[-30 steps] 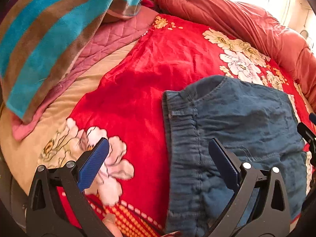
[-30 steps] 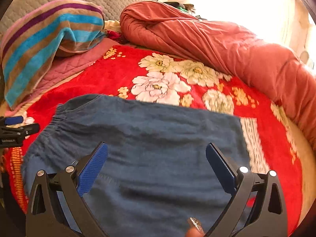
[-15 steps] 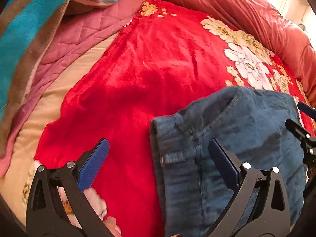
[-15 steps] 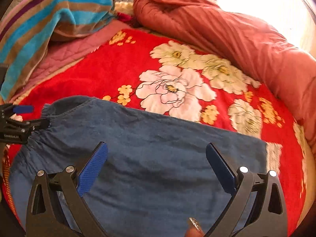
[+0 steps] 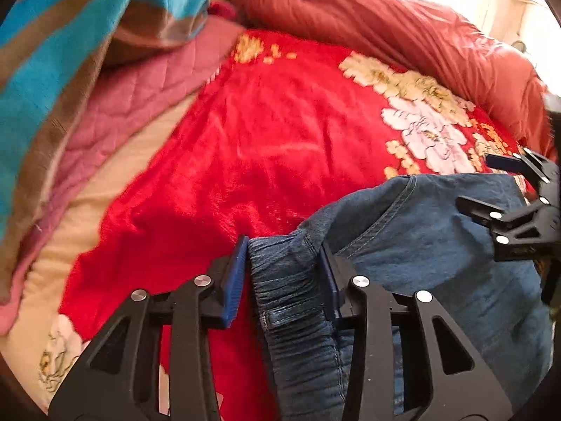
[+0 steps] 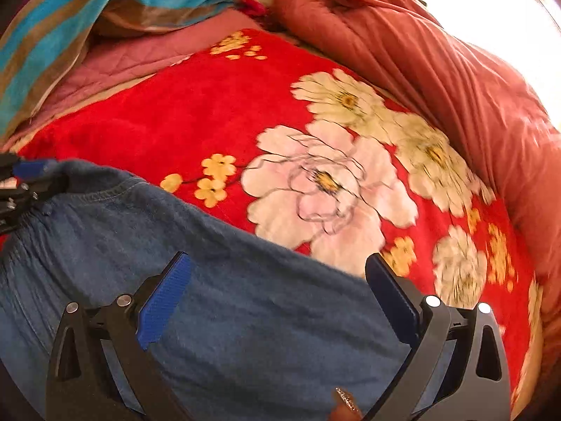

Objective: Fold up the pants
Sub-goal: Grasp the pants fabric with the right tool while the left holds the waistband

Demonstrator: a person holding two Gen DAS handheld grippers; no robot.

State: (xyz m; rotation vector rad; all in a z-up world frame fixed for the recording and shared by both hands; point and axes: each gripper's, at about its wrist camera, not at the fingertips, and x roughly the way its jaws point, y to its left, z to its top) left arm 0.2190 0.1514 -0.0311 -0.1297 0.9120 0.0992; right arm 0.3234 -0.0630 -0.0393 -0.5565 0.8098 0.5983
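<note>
Two claws working the pants (image 5: 438, 280) flat on the red bed blanket (image 5: 263, 147): left claw (image 5: 284, 277) closing on the elastic waistband, right claw (image 6: 277, 301) wide above the denim, folding barely begun.

A bedroom in a home: a bed spread with a red flowered blanket (image 6: 217, 112). A rust-coloured quilt (image 6: 438, 70) lies bunched along its far side, beside a striped towel (image 5: 63, 35) and a pink quilted cover (image 5: 140, 105).

Both wrist views down, near pants (image 5: 438, 245)
</note>
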